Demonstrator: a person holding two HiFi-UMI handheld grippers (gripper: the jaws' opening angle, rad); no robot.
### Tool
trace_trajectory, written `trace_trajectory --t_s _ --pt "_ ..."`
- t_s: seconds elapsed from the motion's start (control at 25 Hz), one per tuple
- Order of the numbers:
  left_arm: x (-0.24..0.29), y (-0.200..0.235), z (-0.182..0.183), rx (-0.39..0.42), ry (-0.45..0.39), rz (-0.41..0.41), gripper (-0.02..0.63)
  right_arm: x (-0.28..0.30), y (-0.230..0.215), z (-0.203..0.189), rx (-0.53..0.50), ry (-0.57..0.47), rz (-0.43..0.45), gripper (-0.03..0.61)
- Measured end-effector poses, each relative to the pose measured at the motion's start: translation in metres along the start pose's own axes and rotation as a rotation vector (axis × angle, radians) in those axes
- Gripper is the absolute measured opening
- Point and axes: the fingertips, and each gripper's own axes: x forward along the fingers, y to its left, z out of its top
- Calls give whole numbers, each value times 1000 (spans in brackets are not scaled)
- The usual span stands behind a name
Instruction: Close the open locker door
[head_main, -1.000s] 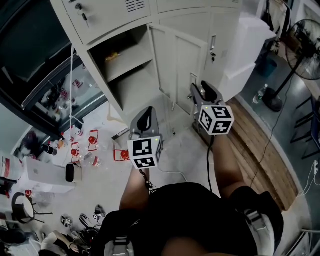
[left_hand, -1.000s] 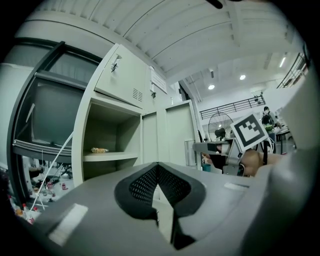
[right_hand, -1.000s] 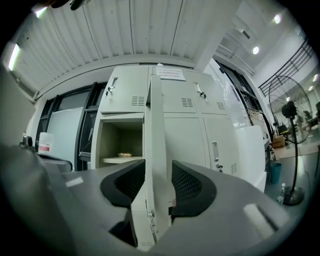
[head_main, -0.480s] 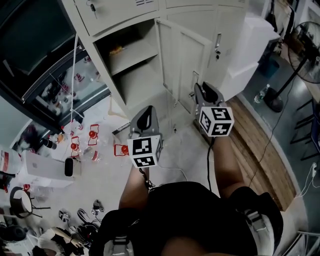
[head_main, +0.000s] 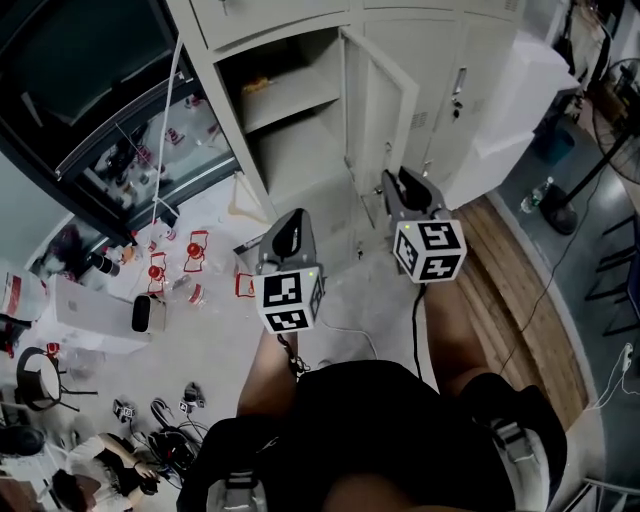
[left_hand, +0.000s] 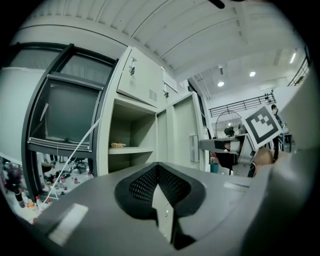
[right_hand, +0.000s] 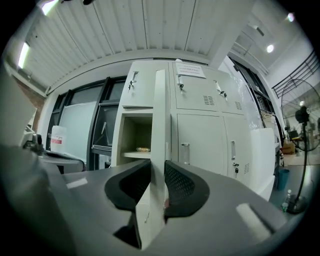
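Note:
The pale grey locker bank fills the top of the head view. One compartment (head_main: 290, 130) stands open, with a small item on its shelf (head_main: 258, 86). Its door (head_main: 385, 100) swings out toward me. My right gripper (head_main: 400, 182) is at the door's free edge. In the right gripper view the door (right_hand: 160, 110) runs edge-on between the dark pads (right_hand: 182, 185), and the right gripper (right_hand: 157, 163) is shut on it. My left gripper (head_main: 288, 225) hangs lower left of the door, apart from it. In its own view the left gripper (left_hand: 158, 166) is shut and holds nothing, facing the open compartment (left_hand: 131, 135).
A dark-framed window (head_main: 90, 120) stands left of the lockers. Red-capped items (head_main: 160, 272) and a white box (head_main: 95, 322) lie on the floor at left. A white cabinet (head_main: 520, 90), a fan (head_main: 620, 100) and a wooden strip (head_main: 505, 290) are at right.
The locker has slid right and lower in the head view, showing more of the open compartment. The right gripper stays at the door's edge; the left gripper has barely moved.

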Motion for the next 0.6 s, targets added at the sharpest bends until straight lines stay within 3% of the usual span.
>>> trace_trajectory --t_s 0.6 --pt "-30 49 -9 -14 15 121 0 27 85 0 -77 -30 103 107"
